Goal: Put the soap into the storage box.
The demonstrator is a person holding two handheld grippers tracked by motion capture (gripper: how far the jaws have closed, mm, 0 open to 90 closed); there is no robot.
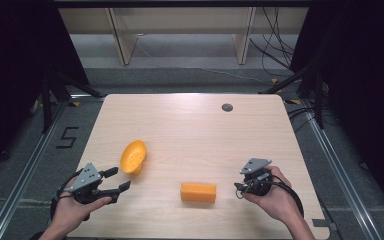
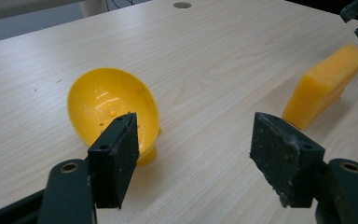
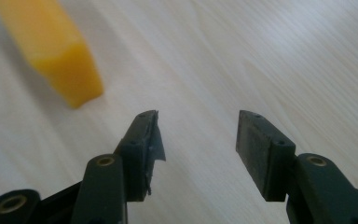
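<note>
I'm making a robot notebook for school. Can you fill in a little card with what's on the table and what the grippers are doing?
table: light wood
yellow bowl: tipped on its side, near left gripper
orange block: lying flat, between the grippers
left gripper: open, holds nothing
right gripper: open, holds nothing
touching: neither gripper touches the bowl or block

Bare tabletop (image 1: 190, 125) between yellow bowl (image 1: 133, 156) and orange block (image 1: 198, 192), well apart; far half unobstructed.

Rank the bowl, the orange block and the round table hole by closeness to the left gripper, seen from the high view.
From the left gripper:
1. Bowl, just ahead on the table's left.
2. Block, centre, near edge.
3. Hole, far side, right of centre.
</note>
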